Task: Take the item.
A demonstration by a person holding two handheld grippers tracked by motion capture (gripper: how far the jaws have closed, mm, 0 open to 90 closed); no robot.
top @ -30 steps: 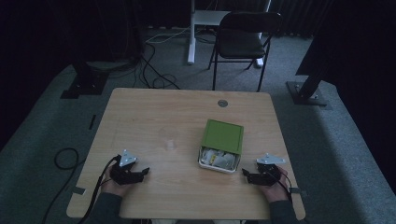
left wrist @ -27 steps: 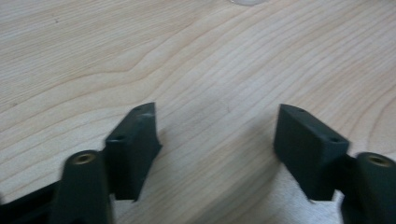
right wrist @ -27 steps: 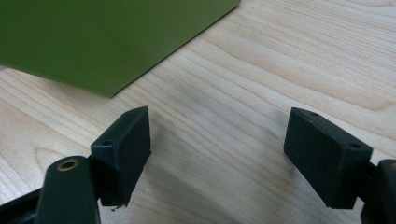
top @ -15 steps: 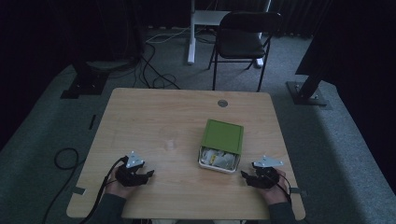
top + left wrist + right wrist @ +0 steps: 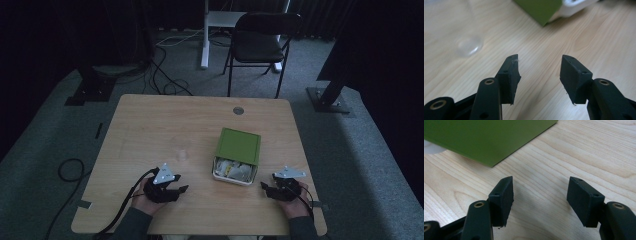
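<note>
Between both grippers, the green-lidded box runs front-to-back.

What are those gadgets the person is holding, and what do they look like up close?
Each hand holds a black handheld tool: the left gripper and the right gripper. Each carries a grey three-cornered plate on top and trails a black cable. Each ends in two blocky black fingers on arms with brass-ringed holes. The sleeves are dark.

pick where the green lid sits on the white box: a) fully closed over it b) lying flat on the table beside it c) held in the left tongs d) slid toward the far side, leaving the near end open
d: in the high view the green lid covers the far part of the white box, whose near end is open with pale contents showing.
</note>
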